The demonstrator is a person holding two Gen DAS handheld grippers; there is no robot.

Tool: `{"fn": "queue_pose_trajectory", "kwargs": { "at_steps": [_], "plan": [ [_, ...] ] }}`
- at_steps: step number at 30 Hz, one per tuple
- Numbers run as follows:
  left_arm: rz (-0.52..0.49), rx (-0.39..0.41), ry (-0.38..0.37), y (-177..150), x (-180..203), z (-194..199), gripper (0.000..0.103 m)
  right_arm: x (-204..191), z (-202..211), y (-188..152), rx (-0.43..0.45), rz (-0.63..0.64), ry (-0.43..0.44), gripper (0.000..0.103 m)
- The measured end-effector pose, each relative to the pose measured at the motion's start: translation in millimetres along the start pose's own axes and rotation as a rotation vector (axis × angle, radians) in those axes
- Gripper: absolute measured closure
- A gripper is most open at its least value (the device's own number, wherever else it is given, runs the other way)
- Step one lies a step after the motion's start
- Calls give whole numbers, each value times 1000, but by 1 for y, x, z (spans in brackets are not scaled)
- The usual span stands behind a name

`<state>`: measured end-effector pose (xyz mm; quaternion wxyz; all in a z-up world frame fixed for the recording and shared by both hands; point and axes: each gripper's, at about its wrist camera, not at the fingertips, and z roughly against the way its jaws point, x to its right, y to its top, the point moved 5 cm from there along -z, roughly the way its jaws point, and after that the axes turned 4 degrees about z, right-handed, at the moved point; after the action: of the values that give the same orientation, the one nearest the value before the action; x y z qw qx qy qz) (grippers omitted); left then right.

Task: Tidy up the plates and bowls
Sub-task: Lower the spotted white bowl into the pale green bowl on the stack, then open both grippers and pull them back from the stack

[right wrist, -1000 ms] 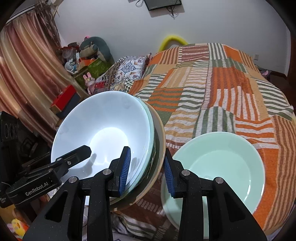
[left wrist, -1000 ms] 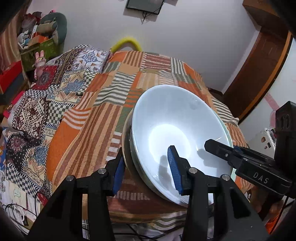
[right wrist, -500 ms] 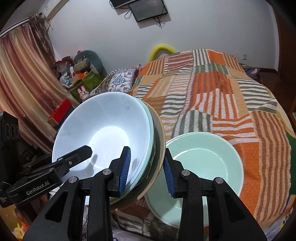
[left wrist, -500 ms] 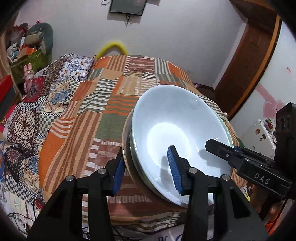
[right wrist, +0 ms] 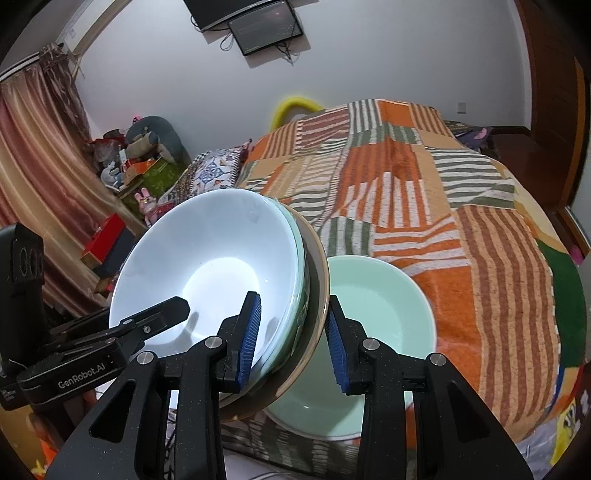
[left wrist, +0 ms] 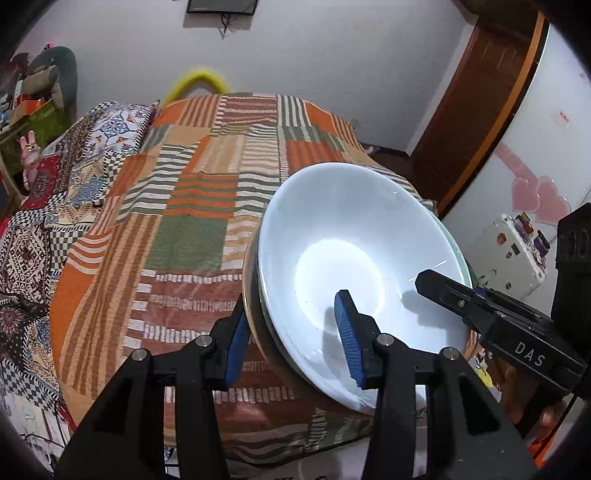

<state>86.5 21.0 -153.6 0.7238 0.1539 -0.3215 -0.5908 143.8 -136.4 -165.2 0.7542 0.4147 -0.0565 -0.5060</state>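
Note:
A stack of nested dishes hangs in the air above the near edge of the bed: a white bowl [left wrist: 354, 258] on top, a pale green dish under it, and a tan-rimmed plate [right wrist: 318, 273] at the bottom. My left gripper [left wrist: 291, 338] is shut on the stack's left rim. My right gripper [right wrist: 293, 338] is shut on its right rim [right wrist: 306, 280]. Each gripper shows in the other's view. A mint green bowl [right wrist: 373, 332] lies on the blanket, just right of and below the stack.
The bed has an orange, green and white striped patchwork blanket [left wrist: 207, 206]. Patterned cushions [left wrist: 110, 129] lie at its left. A wooden door [left wrist: 472, 110] stands at right. Toys and boxes [right wrist: 144, 162] crowd the far left corner. A screen [right wrist: 258, 29] hangs on the wall.
Both grippers have lifted the stack higher and drawn it back toward the near edge of the bed. The mint green bowl stays on the blanket and looks smaller now.

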Motion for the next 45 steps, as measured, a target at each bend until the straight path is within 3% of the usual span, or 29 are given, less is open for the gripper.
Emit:
{"fn": "queue_pose_trajectory", "kwargs": {
  "at_steps": [33, 45],
  "plan": [
    [-47, -192, -22, -17, 28, -73, 58, 50, -4, -30, -78, -114, -63, 71],
    [-62, -214, -15, -22, 30, -82, 58, 56, -9, -35, -100, -130, -66, 71]
  ]
}}
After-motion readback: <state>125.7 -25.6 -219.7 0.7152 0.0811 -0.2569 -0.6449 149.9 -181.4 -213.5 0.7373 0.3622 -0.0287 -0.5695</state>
